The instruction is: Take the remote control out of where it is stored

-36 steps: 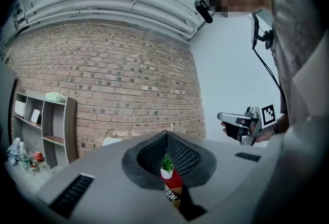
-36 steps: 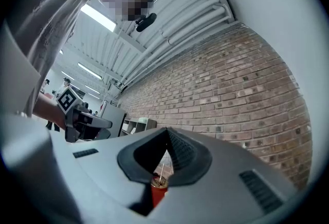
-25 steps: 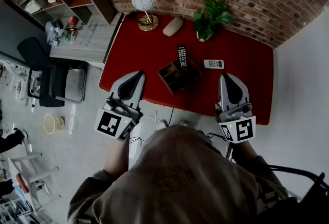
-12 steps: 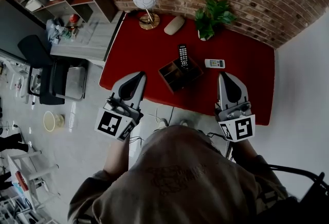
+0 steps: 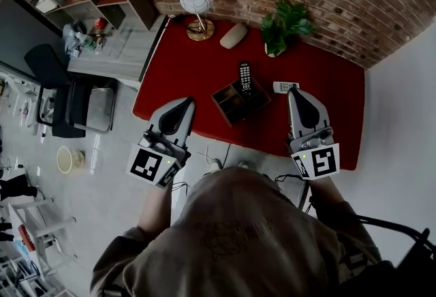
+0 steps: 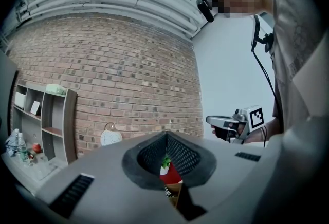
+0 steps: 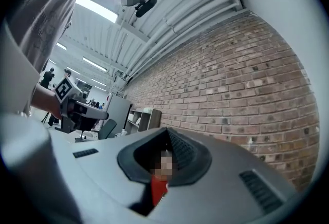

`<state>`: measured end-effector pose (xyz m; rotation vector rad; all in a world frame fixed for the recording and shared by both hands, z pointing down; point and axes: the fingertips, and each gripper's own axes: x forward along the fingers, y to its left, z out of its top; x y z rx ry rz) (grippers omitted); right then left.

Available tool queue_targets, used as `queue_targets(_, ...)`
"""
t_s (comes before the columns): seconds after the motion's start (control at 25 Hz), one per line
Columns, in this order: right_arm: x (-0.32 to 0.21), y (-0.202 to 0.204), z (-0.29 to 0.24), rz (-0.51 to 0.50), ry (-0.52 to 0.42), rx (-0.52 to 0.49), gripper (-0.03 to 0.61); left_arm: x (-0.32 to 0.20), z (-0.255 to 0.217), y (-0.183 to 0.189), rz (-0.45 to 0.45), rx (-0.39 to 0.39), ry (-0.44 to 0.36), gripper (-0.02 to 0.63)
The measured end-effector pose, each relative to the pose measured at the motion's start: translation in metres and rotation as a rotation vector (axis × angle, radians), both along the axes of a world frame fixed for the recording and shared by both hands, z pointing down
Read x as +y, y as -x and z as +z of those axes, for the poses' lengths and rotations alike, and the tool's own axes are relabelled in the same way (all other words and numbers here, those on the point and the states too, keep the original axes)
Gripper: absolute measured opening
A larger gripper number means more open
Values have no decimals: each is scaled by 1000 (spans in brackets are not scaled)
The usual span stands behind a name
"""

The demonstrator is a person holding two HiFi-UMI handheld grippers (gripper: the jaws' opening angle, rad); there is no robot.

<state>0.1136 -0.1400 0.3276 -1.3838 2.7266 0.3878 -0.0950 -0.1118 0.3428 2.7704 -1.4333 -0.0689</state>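
Toward table (image 5: 184, 64) front edge, mid-span | black remote (image 5: 244, 77) propped upright in wooden organizer (image 5: 231, 103), top exposed for grasping, not yet lifted | left hand-held gripper (image 5: 187, 102) off front-left corner, jaws together, empty | right hand-held gripper (image 5: 294, 91) over front-right edge, likewise closed, empty

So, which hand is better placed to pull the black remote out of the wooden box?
Probably the right. The right tongs look nearer the black remote, which stands at the right side of the wooden box. The left tongs are farther off. Both are shut.
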Motion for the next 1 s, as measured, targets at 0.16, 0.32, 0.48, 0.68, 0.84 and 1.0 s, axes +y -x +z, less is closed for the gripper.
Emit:
queue_targets(0.16, -17, 9, 3, -47, 21, 36, 14, 0, 1, 0, 5, -2, 3, 11)
queue_targets(0.32, -33, 22, 9, -102, 55, 90, 15, 1, 6, -3, 17, -1, 16, 11)
queue_targets(0.48, -50, 34, 16, -109, 79, 131, 17, 3, 11, -8, 31, 2, 32, 11)
queue_targets(0.68, -72, 50, 36, -162, 155, 144, 94, 4, 16, -10, 40, 3, 47, 11)
queue_targets(0.84, -90, 61, 58, -191, 225, 182, 164, 3, 18, -6, 33, 4, 55, 11)
queue_targets(1.0, -102, 74, 81, -220, 268, 248, 204, 0, 20, -3, 31, 3, 66, 11)
